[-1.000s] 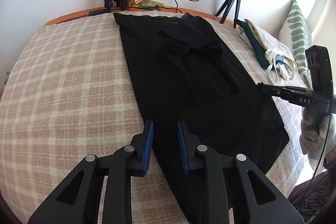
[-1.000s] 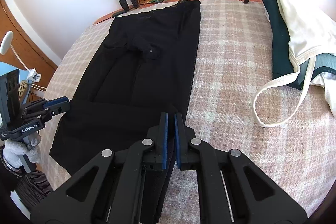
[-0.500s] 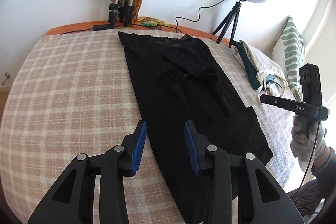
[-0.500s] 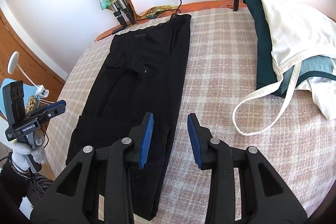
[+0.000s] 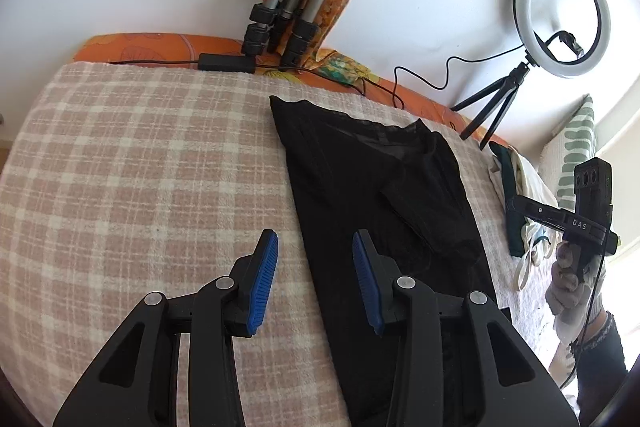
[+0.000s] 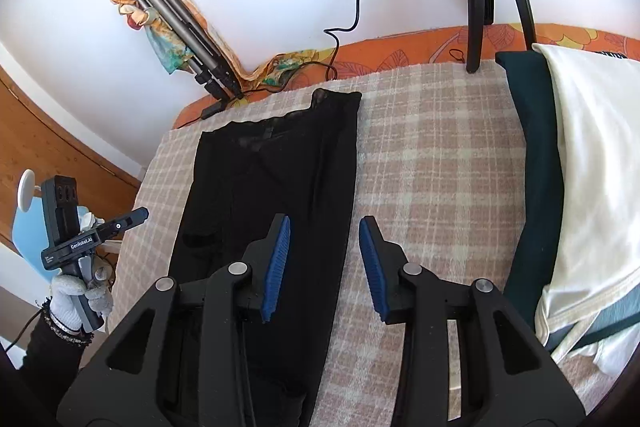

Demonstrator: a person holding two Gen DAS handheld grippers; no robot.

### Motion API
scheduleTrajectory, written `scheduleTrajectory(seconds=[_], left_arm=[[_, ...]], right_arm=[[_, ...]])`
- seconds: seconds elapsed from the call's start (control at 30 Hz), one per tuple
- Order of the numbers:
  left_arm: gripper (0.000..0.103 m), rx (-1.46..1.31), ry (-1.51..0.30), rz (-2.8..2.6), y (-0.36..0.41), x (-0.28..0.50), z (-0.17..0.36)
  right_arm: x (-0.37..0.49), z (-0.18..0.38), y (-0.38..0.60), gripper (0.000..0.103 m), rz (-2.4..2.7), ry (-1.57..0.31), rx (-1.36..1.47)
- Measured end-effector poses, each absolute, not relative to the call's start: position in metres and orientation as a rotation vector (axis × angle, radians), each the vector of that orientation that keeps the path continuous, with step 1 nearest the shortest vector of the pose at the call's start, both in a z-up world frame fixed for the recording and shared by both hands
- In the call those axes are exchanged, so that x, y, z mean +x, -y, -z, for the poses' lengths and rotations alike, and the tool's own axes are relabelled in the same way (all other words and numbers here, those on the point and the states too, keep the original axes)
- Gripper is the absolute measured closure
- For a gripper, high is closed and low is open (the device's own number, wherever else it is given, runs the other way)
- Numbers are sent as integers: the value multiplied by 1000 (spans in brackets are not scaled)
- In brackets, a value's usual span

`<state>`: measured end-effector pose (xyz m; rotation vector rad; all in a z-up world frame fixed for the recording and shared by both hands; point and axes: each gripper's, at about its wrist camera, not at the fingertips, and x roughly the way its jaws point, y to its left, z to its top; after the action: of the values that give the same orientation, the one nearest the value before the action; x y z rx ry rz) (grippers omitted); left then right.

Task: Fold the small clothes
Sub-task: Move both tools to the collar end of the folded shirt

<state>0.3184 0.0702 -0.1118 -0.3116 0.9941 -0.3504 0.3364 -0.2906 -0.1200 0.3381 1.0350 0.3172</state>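
A black garment point(image 5: 360, 187) lies flat as a long narrow strip on the pink plaid blanket point(image 5: 140, 167), with a sleeve folded onto its middle. It also shows in the right wrist view point(image 6: 280, 179). My left gripper point(image 5: 314, 267) is open and empty, held above the garment's left edge. My right gripper point(image 6: 323, 251) is open and empty, held above the garment's right edge. Each gripper shows in the other's view, the right one point(image 5: 560, 219) and the left one point(image 6: 96, 231), both held off the bed's near side.
A pile of dark green and white clothes point(image 6: 568, 167) lies on the right side of the bed. A ring light on a small tripod point(image 5: 560, 15) and a folded tripod with a scarf point(image 5: 280, 15) stand at the wall, with cables along the orange edge. A leaf-patterned pillow point(image 5: 572, 155) lies far right.
Both grippers have opened, let go of the garment's near end and risen back from it. The near part of the garment now lies folded over, making the strip shorter.
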Motion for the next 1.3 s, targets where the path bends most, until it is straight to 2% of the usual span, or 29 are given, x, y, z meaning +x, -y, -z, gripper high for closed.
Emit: scheduleTrajectory(seconds=[0.33, 0.63, 0.67, 0.7, 0.73, 0.83, 0.93, 1.03, 1.13, 1.3], left_arm=[[66, -265, -960, 384, -66, 387, 136], [66, -270, -945, 406, -69, 404, 145], [66, -266, -943, 406, -69, 405, 145], [66, -263, -943, 404, -70, 405, 146], [66, -263, -944, 403, -71, 406, 146], [66, -270, -944, 402, -75, 408, 147], [66, -281, -935, 407, -81, 407, 145], [66, -287, -931, 405, -85, 408, 146], [66, -299, -935, 405, -86, 410, 148], [66, -310, -925, 402, -88, 410, 145]], right_arm=[[412, 165, 302, 64, -331, -1058, 444], [451, 185, 294, 64, -389, -1045, 515], [454, 184, 292, 68, -389, -1038, 509], [456, 184, 289, 76, -375, -1031, 487], [458, 183, 287, 96, -357, -1032, 455], [461, 183, 278, 97, -289, -1047, 345], [458, 166, 271, 97, -214, -1013, 210], [451, 141, 258, 65, -237, -948, 139], [451, 128, 232, 64, -375, -945, 119], [456, 153, 172, 64, -546, -1067, 41]])
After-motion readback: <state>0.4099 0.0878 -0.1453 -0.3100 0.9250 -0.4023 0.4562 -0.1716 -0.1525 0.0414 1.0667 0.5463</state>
